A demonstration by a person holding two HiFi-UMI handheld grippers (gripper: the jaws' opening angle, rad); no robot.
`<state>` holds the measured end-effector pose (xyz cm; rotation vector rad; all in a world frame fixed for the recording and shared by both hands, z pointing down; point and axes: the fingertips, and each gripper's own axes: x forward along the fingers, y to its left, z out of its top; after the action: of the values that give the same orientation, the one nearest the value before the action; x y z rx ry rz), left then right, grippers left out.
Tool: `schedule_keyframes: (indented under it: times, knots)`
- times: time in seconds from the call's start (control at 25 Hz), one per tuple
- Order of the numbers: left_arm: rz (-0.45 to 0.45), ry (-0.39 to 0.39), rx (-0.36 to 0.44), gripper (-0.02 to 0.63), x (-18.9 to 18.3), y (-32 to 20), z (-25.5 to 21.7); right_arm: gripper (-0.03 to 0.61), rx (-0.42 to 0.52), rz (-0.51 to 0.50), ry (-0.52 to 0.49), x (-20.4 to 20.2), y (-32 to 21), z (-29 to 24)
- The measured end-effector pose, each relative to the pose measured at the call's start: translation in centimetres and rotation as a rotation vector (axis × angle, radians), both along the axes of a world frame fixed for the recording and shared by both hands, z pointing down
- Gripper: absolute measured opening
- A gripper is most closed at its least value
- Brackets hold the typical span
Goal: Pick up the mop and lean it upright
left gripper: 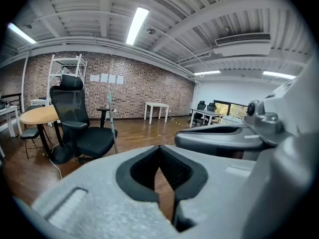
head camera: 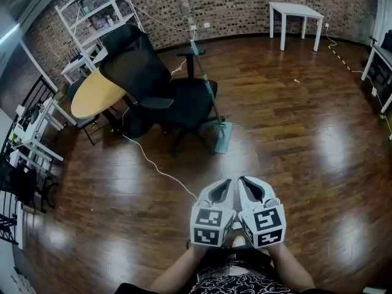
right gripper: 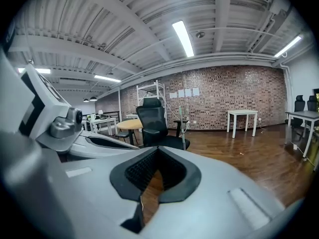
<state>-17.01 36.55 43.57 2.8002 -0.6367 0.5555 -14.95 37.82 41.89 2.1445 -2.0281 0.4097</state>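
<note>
The mop stands upright, its thin pale handle leaning against the black office chair. Its teal flat head rests on the wooden floor. The handle also shows in the left gripper view and in the right gripper view, beside the chair. My left gripper and right gripper are held side by side close to my body, well short of the mop. Both are shut with nothing between the jaws. Each sees the other alongside it.
A round wooden table stands left of the chair, with a white shelf unit behind it. A white cable trails across the floor toward me. A white table stands at the brick wall, with desks at the right edge.
</note>
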Motion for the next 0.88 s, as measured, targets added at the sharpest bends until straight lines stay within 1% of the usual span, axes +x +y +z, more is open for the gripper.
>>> schedule_keyframes:
  times: [0.16, 0.36, 0.48, 0.64, 0.76, 0.88]
  knots:
    - [-0.006, -0.005, -0.004, 0.003, 3.6, -3.7, 1.0, 0.0, -0.003, -0.011, -0.001, 3.5, -3.7, 0.9]
    - [-0.009, 0.004, -0.014, 0.003, 6.7, -9.5, 2.5, 0.0, -0.012, -0.005, -0.004, 6.5, -9.1, 2.7]
    - [-0.004, 0.017, -0.019, 0.003, 9.8, -14.7, 2.2, 0.0, -0.015, -0.003, 0.005, 9.2, -14.2, 2.5]
    - [-0.016, 0.037, -0.018, 0.003, 13.1, -23.2, 0.9, 0.0, -0.022, -0.007, 0.009, 12.3, -22.7, 1.7]
    - [-0.027, 0.046, -0.028, 0.003, 14.6, -29.2, 0.4, 0.0, -0.028, -0.011, 0.006, 13.9, -28.7, 1.1]
    - [-0.037, 0.051, -0.035, 0.003, 15.6, -33.8, 0.3, 0.0, -0.032, -0.02, 0.0, 14.7, -33.3, 1.1]
